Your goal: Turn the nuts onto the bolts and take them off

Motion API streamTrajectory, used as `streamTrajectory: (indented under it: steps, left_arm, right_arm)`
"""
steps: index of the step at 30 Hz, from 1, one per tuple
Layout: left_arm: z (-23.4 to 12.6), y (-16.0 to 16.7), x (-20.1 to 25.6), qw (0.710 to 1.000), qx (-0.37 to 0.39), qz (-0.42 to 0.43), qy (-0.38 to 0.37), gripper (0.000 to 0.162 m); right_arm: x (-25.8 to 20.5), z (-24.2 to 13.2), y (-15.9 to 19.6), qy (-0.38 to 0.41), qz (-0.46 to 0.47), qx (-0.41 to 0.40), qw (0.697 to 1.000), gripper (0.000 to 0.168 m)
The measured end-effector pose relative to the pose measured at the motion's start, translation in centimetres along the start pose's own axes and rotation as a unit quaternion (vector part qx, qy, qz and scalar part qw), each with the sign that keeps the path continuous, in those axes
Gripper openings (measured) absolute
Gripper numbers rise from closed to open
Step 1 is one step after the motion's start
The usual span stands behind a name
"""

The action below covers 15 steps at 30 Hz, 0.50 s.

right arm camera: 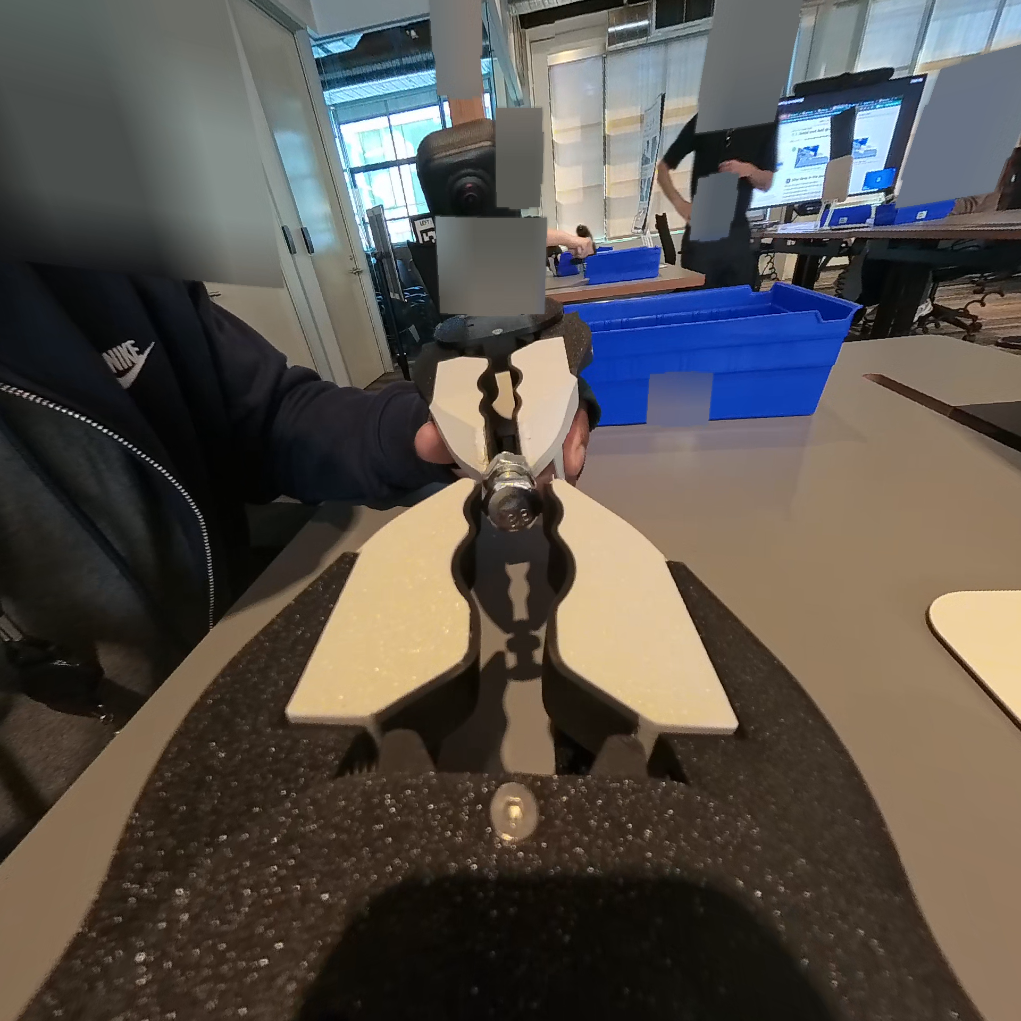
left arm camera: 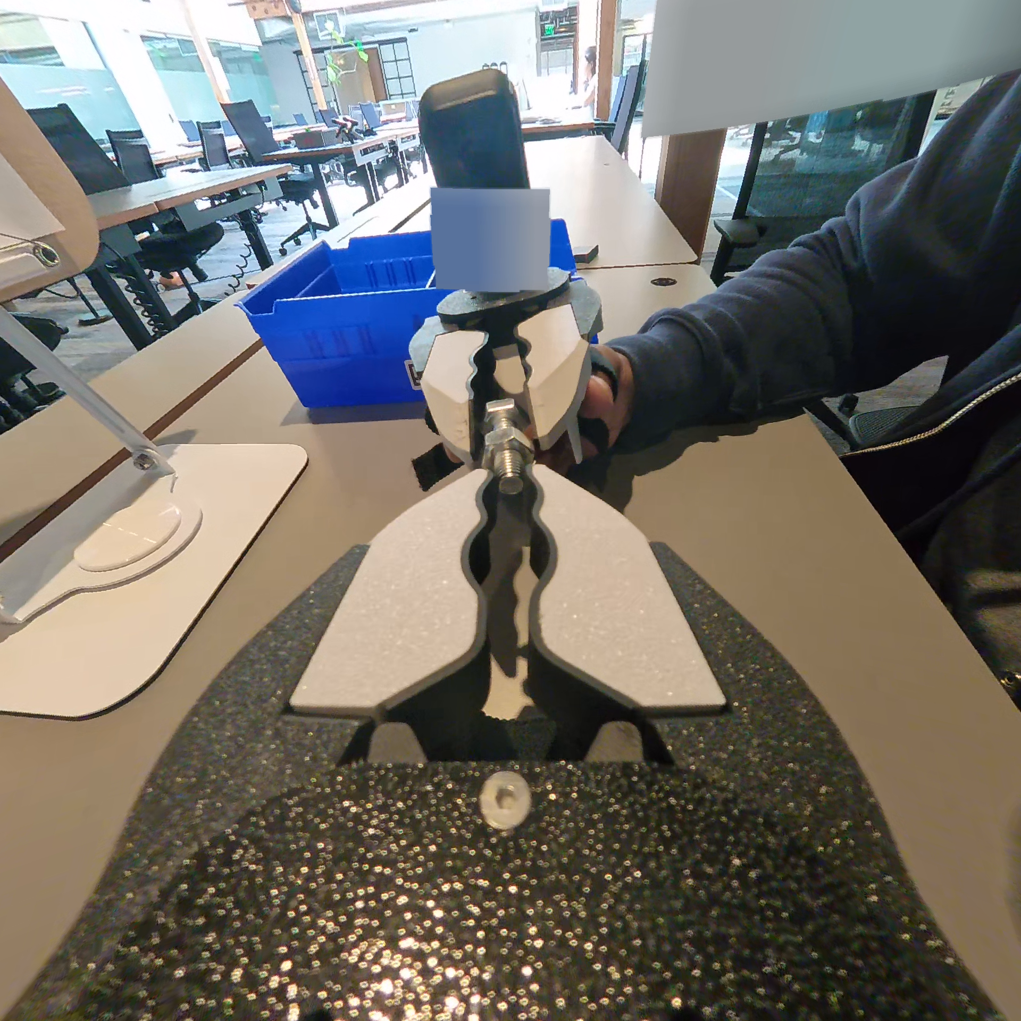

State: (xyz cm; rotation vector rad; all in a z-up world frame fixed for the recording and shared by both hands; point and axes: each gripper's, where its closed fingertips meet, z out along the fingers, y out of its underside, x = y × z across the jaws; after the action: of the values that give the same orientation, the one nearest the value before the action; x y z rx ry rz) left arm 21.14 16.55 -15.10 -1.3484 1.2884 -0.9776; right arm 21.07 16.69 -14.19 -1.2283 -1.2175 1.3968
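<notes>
A: Bolt and nut are hanging in the air between the two tools, in front of the blue bin and above the tabletop.

B: Who is gripping what?

A: From the left wrist view, the left hand-held gripper is closing around the threaded tip. The right hand-held gripper is pinching the hex head, nearly closed. Whether either is also clamping the nut, I cannot tell.

B: How is it likely handling?

A: Steel, so probably rigid and dense for its size, smooth and a bit slippery against the pads. I am judging the flats of head and nut to be the best holds; threads would likely let it spin loose.
</notes>
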Motion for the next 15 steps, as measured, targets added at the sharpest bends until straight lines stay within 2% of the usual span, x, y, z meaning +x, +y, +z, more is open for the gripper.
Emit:
streamTrajectory:
  steps: [10, 12, 15]
  left_arm:
    - [-0.1, -0.2, -0.2, 1.000, 0.013, 0.007, -0.005, 0.009]
    - [-0.2, -0.6, -0.7, 0.998, 0.028, 0.040, -0.032, 0.020]
    - [-0.7, -1.7, -0.8, 0.985, 0.052, 0.145, -0.083, 0.028]
  right_arm:
    - [0.1, 0.0, -0.3, 0.007, 0.015, 0.016, 1.000, 0.019]
    - [0.2, 0.0, -0.6, 0.001, 0.034, 0.031, 0.999, 0.019]
    - [0.4, -0.1, -0.9, -0.009, 0.069, 0.052, 0.996, 0.019]
